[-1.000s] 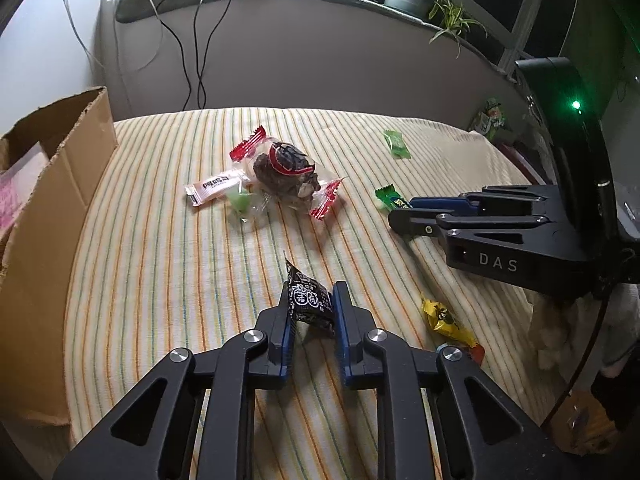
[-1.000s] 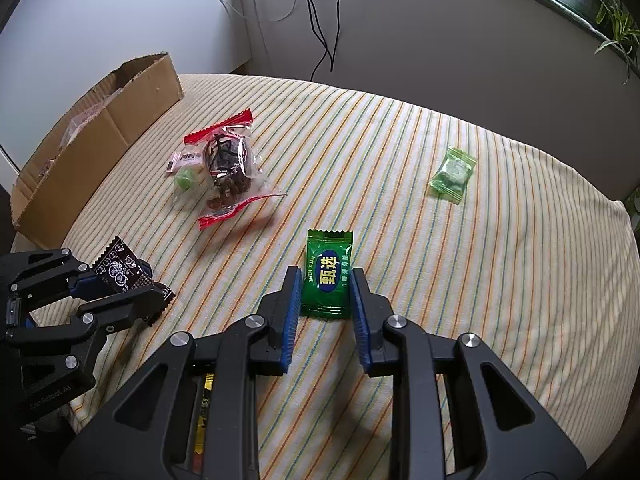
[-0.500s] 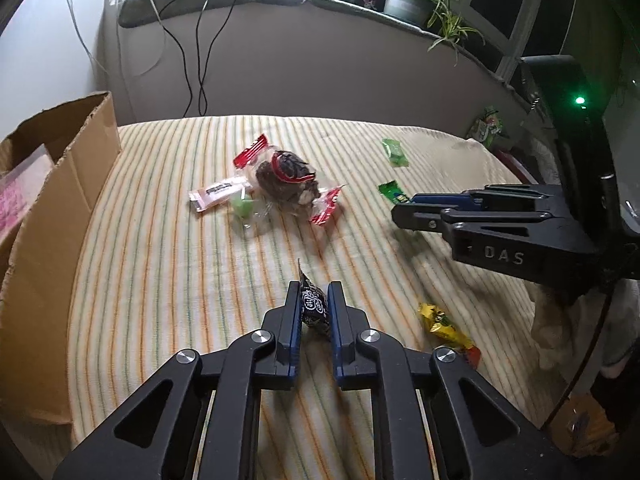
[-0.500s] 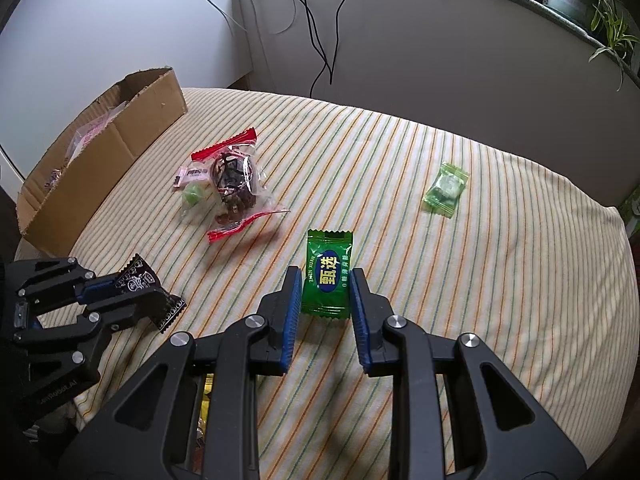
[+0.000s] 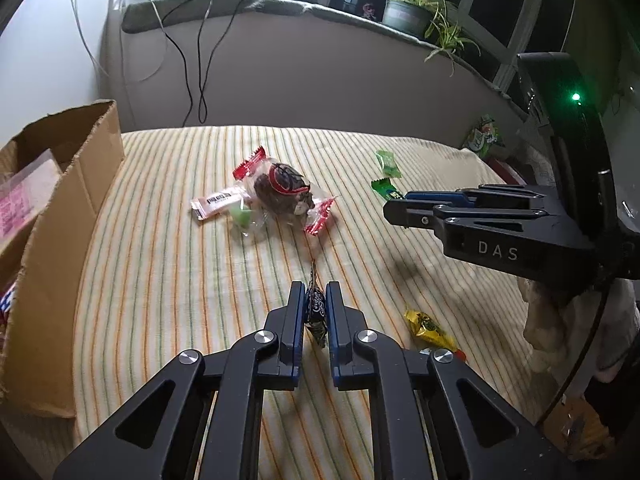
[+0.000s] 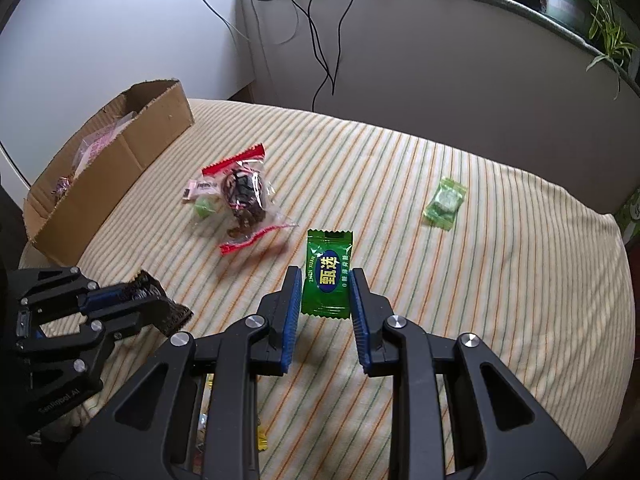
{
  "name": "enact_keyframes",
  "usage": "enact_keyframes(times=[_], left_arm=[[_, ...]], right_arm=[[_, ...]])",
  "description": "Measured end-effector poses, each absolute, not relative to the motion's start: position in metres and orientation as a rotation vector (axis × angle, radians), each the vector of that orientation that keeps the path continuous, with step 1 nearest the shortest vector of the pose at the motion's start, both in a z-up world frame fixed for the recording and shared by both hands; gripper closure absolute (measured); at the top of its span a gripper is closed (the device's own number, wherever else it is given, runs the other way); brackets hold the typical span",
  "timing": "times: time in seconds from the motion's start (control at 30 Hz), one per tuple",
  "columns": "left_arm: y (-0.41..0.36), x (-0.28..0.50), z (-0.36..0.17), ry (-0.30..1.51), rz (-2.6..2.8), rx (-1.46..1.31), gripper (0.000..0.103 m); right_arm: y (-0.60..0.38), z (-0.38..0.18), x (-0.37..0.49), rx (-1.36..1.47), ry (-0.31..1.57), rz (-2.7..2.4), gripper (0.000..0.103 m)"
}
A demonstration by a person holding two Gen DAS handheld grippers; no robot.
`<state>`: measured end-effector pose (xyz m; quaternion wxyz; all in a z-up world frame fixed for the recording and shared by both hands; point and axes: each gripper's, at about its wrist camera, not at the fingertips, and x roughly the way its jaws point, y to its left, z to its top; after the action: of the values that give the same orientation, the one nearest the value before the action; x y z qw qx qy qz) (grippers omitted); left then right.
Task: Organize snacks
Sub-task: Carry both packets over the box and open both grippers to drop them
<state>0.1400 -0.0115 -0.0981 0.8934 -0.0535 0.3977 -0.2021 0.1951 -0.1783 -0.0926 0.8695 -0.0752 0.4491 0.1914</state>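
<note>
My left gripper (image 5: 315, 294) is shut on a small black snack packet (image 5: 315, 312) and holds it above the striped cloth; it also shows in the right wrist view (image 6: 154, 300). My right gripper (image 6: 325, 280) is shut on a green candy packet (image 6: 328, 276), also lifted; the packet's end shows in the left wrist view (image 5: 386, 189). A cardboard box (image 5: 60, 216) with snacks inside stands at the left. A clear bag of dark snacks with red ends (image 5: 282, 192), a pink-white bar (image 5: 218, 202) and a light green candy (image 5: 242, 216) lie mid-cloth.
A pale green candy (image 6: 445, 202) lies at the right of the striped cloth (image 6: 500, 280). A yellow packet (image 5: 428, 326) lies near the front edge. Cables (image 5: 200, 64) hang down the back wall, with potted plants (image 5: 416, 12) on the ledge above.
Both grippers have risen with their packets. The black packet has turned edge-on between the left fingers, which have closed tighter on it.
</note>
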Motion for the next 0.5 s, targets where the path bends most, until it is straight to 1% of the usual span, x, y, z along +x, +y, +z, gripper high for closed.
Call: enact_keyframes(times=[0.13, 0.3, 0.5], left_arm=[[-0.003, 0.138, -0.091, 0.807, -0.409, -0.13, 0.094], [0.022, 0.131, -0.069, 0.748, -0.373, -0.148, 0.094], [0.054, 0.129, -0.05, 0.701, -0.32, -0.17, 0.094]], right_arm=[[-0.175, -0.086, 0.194, -0.161, 0.926, 0.409, 0.078], [-0.167, -0.072, 0.193, -0.16, 0.894, 0.431, 0.078], [-0.14, -0.054, 0.199, -0.172, 0.855, 0.486, 0.078]])
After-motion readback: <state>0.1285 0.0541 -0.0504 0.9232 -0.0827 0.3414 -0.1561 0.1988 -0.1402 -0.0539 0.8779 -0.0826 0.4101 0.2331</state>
